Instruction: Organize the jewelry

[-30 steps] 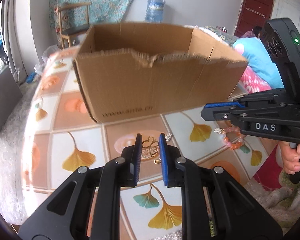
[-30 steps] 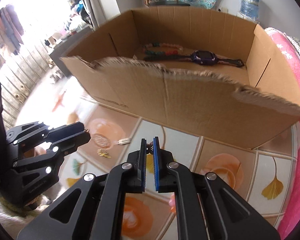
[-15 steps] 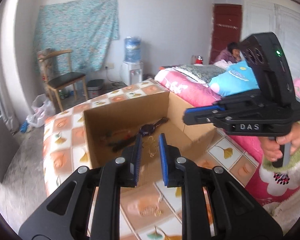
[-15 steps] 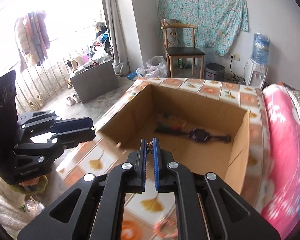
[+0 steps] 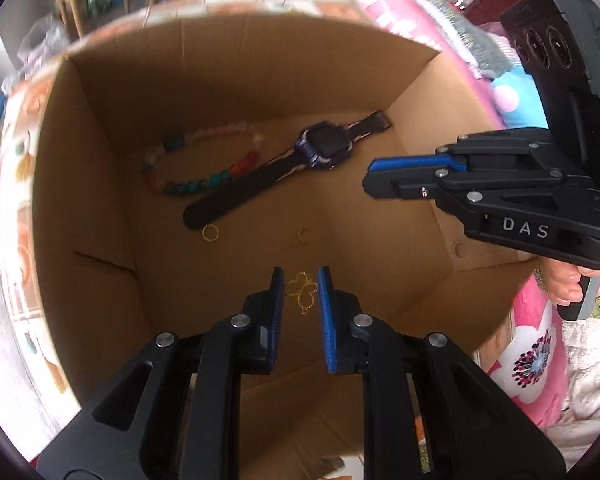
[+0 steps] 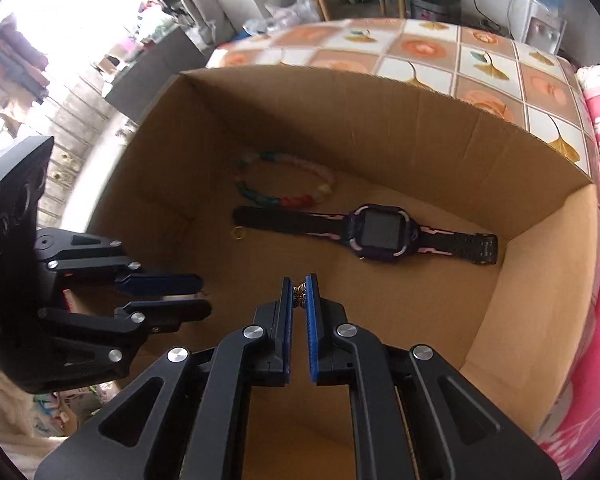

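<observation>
Hanging over the open cardboard box (image 5: 100,160), both grippers point down into it, each pinching a small ornament. The left gripper (image 5: 300,280) has its 2 blue pads nearly together on a gold openwork butterfly charm (image 5: 300,290), which sits between the fingertips with a tiny ring dangling from its lower edge. The right gripper (image 6: 299,286) is pressed almost fully together on a smaller, darker bronze butterfly charm (image 6: 299,295), clamped right at the tips of its pads. On the box floor beyond both grippers lie a purple and black smartwatch (image 6: 374,233), a multicoloured bead bracelet (image 6: 284,186) just behind the watch strap, and a small gold ring (image 5: 211,233) touching or just beside the strap's end. Under the box is a tablecloth (image 6: 480,56) with a ginkgo leaf pattern.
</observation>
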A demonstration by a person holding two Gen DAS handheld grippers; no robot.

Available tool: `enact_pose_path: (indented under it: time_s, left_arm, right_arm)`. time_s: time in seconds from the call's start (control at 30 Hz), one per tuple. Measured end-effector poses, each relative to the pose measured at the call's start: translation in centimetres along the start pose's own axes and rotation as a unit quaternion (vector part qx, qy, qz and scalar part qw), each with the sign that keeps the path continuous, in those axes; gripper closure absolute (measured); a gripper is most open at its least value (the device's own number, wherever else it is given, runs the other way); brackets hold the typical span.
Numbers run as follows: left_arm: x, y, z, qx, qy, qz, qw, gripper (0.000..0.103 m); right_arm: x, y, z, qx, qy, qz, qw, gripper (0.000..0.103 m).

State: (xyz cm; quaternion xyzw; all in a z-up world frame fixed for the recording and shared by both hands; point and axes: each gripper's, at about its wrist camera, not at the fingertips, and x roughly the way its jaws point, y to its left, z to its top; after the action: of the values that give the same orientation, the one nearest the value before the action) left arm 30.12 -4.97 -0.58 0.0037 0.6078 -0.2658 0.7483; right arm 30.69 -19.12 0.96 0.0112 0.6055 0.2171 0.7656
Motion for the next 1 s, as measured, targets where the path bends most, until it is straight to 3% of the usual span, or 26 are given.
enact_pose_path:
  time_s: [0.2,0.27,0.33,0.4,0.53,0.6,0.7,0.77,0.83,1.0]
  left_arm:
    - [0.5,0.7,0.0,-0.014,0.015,0.007,0.9998,0.082]
    - [0.4,0.4,0.0,-0.008,0.015,0.013,0.9998,0.071]
    - [0.3,0.1,-0.1,0.001,0.013,0.024,0.9996,0.067]
    - [0.2,0.0,-0.2,0.004,0.011,0.028,0.9995,0.066]
    - [-1.0,0.1,-0.3,0.002,0.001,0.027,0.9996,0.065]
    - [-2.4,-0.2,-0.4,0.009,-0.020,0.029,0.9993,0.065]
    - [-5.4,-1.0,-1.3,0.030,-0.065,0.035,0.9968,0.055]
    - [-7.8,-1.5,-2.4,0.045,-0.111,0.020,0.9926,0.039]
    - [-10.3,-1.4,-4.1,0.046,-0.156,0.004,0.9867,0.028]
    - [-15.1,-0.3,-11.0,0.011,-0.238,-0.033,0.9706,0.016]
  right_arm:
    - [1.6,-1.3,0.8,0.016,0.014,0.009,1.000,0.095]
    - [1.4,-1.7,0.8,0.023,0.011,0.013,1.000,0.095]
    - [1.2,-1.8,0.9,0.025,0.006,0.014,1.000,0.092]
    - [0.7,-1.8,0.9,0.026,-0.003,0.014,1.000,0.081]
    - [-1.4,-1.4,0.9,0.022,-0.025,0.006,0.999,0.073]
    - [-2.6,-1.2,0.8,0.019,-0.041,0.007,0.999,0.066]
    - [-5.9,-0.4,0.0,0.014,-0.082,0.013,0.996,0.056]
    - [-9.1,0.2,-1.3,0.008,-0.122,0.014,0.992,0.051]
    - [-12.6,0.9,-3.5,0.002,-0.169,0.023,0.985,0.046]
    - [-19.1,2.1,-11.3,-0.008,-0.254,0.058,0.965,0.029]
